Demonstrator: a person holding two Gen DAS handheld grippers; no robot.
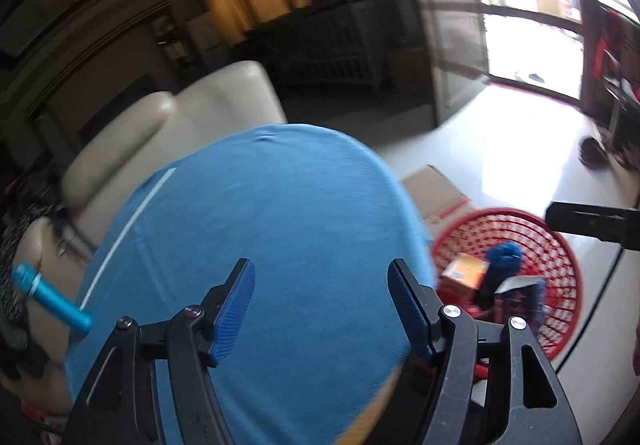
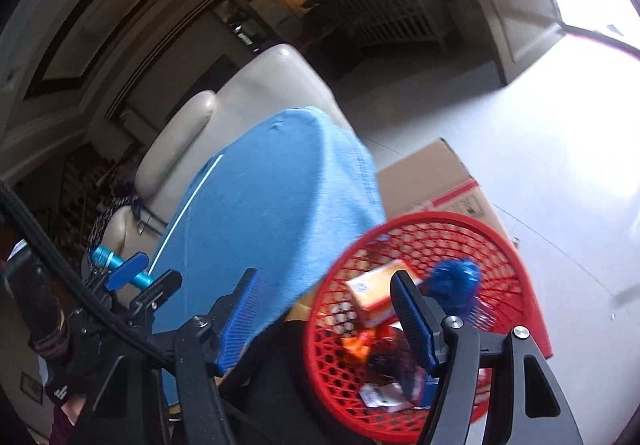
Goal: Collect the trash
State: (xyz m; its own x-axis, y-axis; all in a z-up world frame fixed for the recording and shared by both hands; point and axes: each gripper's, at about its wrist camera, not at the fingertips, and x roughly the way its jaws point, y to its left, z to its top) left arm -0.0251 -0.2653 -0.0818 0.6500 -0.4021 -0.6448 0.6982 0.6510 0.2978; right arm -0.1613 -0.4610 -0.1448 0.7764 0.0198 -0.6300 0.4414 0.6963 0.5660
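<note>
A red mesh basket (image 2: 500,241) stands on the floor beside a table under a blue cloth (image 1: 260,213); it also shows in the left wrist view (image 1: 560,245). Inside lie an orange box (image 2: 380,289), a crumpled blue wad (image 2: 456,281) and several wrappers (image 2: 380,393). My left gripper (image 1: 322,311) is open and empty above the blue cloth. My right gripper (image 2: 326,319) is open and empty, above the table's edge and the basket's rim. The left gripper also shows at the lower left of the right wrist view (image 2: 144,285).
A cardboard box (image 2: 432,177) sits on the floor behind the basket. A cream sofa (image 1: 160,133) stands past the table. A light-blue cylinder (image 1: 52,297) lies at the table's left. The white tiled floor (image 2: 540,125) runs right toward a bright doorway.
</note>
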